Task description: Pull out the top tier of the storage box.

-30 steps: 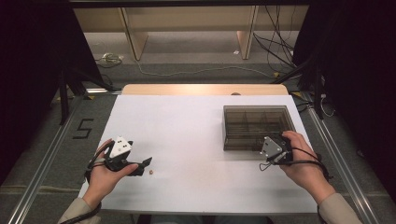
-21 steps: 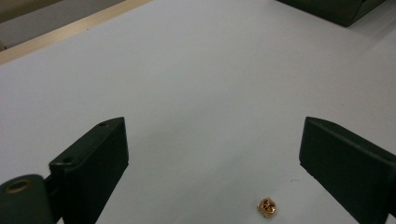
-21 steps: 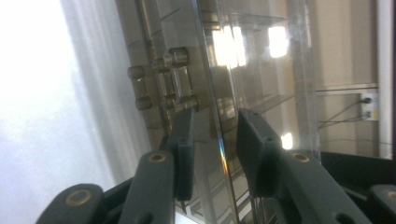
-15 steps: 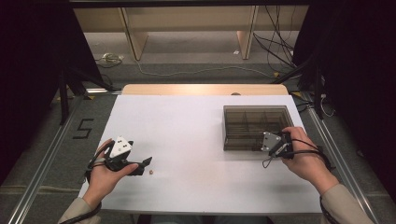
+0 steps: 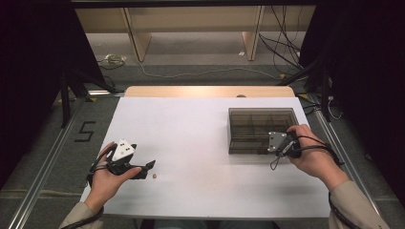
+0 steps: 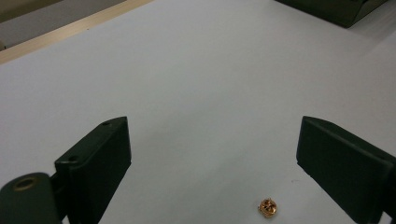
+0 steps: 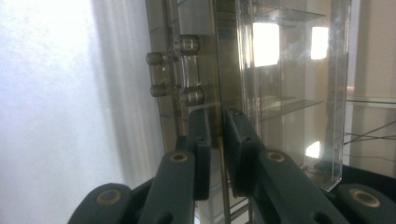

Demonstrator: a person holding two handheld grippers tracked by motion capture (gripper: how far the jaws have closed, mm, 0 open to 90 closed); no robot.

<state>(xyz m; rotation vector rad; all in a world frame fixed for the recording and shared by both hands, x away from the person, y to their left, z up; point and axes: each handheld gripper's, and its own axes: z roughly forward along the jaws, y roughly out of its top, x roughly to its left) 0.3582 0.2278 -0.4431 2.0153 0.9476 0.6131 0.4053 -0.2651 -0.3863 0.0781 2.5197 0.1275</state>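
Bare white table (image 5: 200,138) mid-span, compartment box (image 5: 260,129) blocking right

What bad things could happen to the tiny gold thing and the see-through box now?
1. The small gold piece lies loose on the white table between the left gripper's wide jaws, which have just been closing; it is so tiny it might slip out or skid away.
2. The right gripper has just been closing on the thin front edge of the clear box, near its latch. That narrow pinch could slip, or tug the box across the table.
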